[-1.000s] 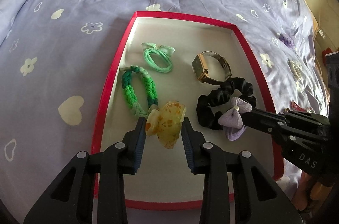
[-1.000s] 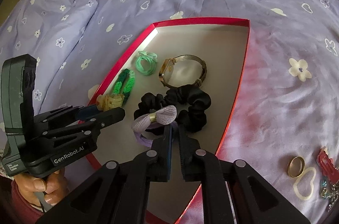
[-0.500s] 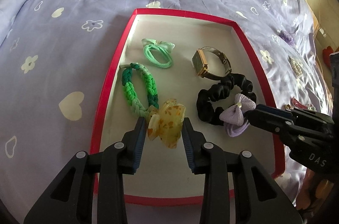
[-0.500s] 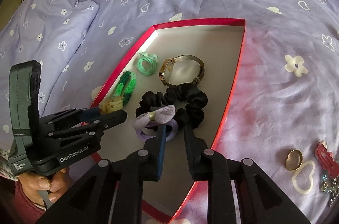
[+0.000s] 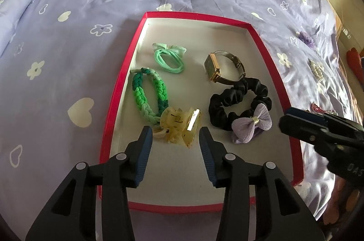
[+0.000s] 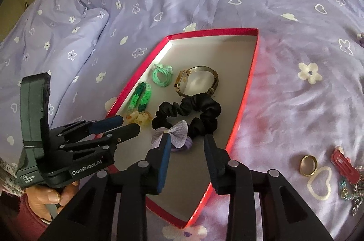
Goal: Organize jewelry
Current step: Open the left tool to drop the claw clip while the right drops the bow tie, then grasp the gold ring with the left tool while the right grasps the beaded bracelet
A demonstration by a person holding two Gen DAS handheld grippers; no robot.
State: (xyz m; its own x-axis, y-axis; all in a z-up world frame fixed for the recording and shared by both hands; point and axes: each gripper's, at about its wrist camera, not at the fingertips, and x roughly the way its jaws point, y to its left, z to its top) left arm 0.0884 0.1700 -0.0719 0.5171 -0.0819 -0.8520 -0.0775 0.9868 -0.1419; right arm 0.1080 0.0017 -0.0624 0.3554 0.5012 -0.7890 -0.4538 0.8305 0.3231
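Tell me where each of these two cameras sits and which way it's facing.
Left wrist: on the left gripper, looking along its fingers at the yellow claw clip in the red tray.
Right wrist: on the right gripper, facing the lilac bow; a hand shows.
Shared: tray, black scrunchie, watch.
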